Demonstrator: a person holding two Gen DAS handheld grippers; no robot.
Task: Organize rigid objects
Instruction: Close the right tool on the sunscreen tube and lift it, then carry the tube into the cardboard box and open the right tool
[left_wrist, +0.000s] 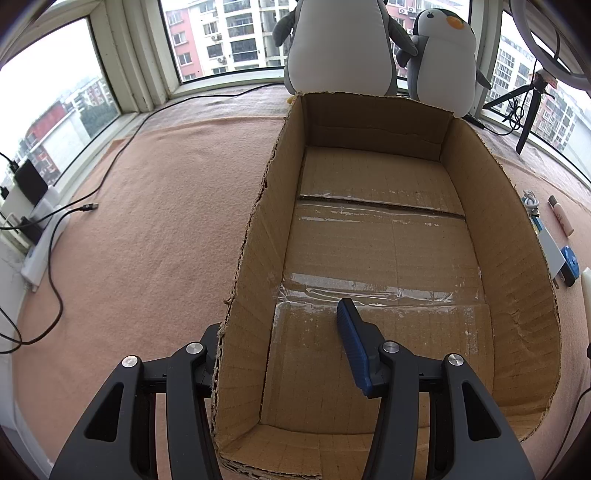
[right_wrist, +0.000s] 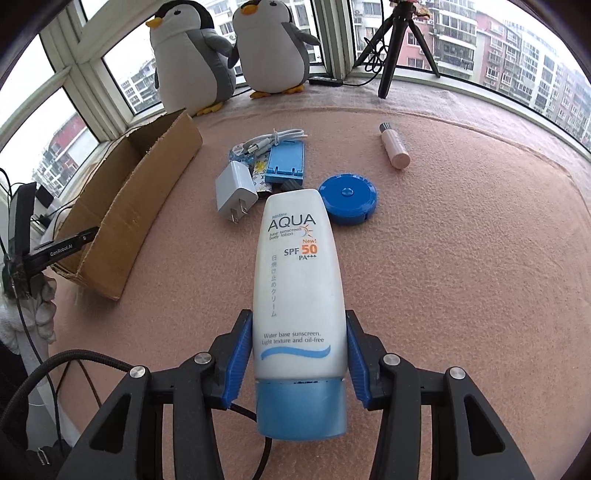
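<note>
An open cardboard box (left_wrist: 369, 236) lies on the pink blanket, with nothing inside it. My left gripper (left_wrist: 280, 321) is open and straddles the box's near left wall: the blue-padded right finger (left_wrist: 352, 343) is inside, and the left finger is mostly hidden outside the wall. In the right wrist view, my right gripper (right_wrist: 298, 321) is shut on a white AQUA sunscreen tube (right_wrist: 299, 266), with both blue pads against its sides and its blue cap toward the camera. The box (right_wrist: 136, 192) stands to the left there.
Beyond the tube lie a white charger plug (right_wrist: 236, 192), a blue phone stand (right_wrist: 286, 162), a coiled white cable (right_wrist: 269, 142), a round blue tape measure (right_wrist: 348, 199) and a pink stick (right_wrist: 395, 147). Two plush penguins (right_wrist: 229, 48) and a tripod (right_wrist: 395, 40) stand by the window. A black cable (left_wrist: 88, 206) trails left.
</note>
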